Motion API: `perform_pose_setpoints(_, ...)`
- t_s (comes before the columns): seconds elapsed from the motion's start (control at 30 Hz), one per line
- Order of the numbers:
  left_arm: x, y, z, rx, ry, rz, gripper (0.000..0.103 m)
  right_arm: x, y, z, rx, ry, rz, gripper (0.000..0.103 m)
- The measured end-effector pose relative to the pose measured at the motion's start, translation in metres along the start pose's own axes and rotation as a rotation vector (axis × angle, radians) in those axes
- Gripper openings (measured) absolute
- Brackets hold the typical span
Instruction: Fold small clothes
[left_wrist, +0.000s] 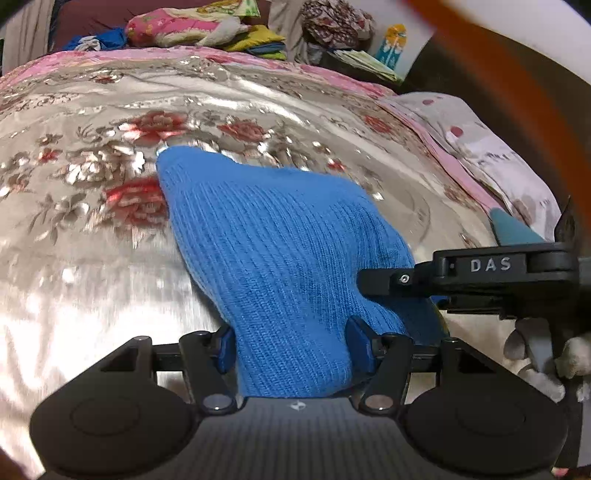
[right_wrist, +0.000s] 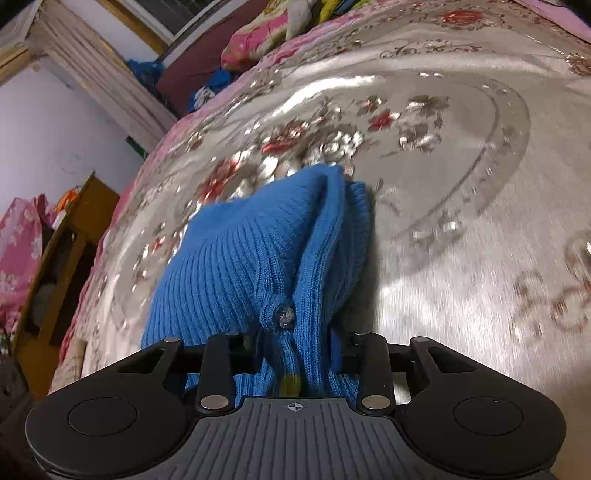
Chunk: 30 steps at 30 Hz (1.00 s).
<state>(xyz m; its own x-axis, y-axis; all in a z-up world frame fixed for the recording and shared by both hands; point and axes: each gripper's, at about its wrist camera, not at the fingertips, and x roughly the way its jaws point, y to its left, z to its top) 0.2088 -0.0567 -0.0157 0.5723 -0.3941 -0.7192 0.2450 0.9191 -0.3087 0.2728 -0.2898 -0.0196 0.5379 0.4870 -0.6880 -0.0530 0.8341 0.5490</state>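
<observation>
A blue ribbed knit garment (left_wrist: 273, 236) lies bunched on a shiny floral bedspread (left_wrist: 92, 155). In the left wrist view its near end runs up between my left gripper's (left_wrist: 291, 343) blue pads (left_wrist: 360, 343), which are closed on it. In the right wrist view the garment (right_wrist: 236, 258) shows a dark button (right_wrist: 282, 314) on a folded band, and my right gripper (right_wrist: 295, 350) is closed on that bunched end. The right gripper also reaches in from the right edge of the left wrist view, its teal fingertip (left_wrist: 511, 227) beside the garment.
Pillows and a heap of coloured clothes (left_wrist: 177, 26) sit at the far end of the bed. A spotted pillow (left_wrist: 480, 147) lies at the bed's right side. A wooden cabinet (right_wrist: 66, 236) and a curtain (right_wrist: 92, 74) stand off the bed's left.
</observation>
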Motion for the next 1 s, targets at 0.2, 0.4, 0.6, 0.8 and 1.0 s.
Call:
perform_pose_setpoints(0.2,-0.021,-0.015,-0.028,0.025,0.044,-0.025,0.063,-0.026,0.006,-0.029,-0.005,0.037,-0.002,0.032)
perform_pose_setpoints(0.4,-0.033,-0.021,-0.043,0.064,0.06,-0.02,0.063,-0.046,0.02,-0.055,-0.107,0.042,-0.12,0.036)
perform_pose_setpoints(0.6,-0.052,-0.018,-0.03,0.092,0.008,0.031,0.063,-0.084,0.044,-0.041,-0.193,-0.106,-0.168,0.035)
perform_pose_setpoints(0.8,-0.051,-0.019,-0.008,0.124,-0.057,0.093,0.063,-0.066,0.081,-0.021,-0.333,-0.178,-0.132,0.035)
perform_pose_setpoints(1.0,-0.025,-0.021,0.004,0.119,-0.045,0.124,0.064,-0.004,0.059,-0.005,-0.305,-0.114,-0.216,0.025)
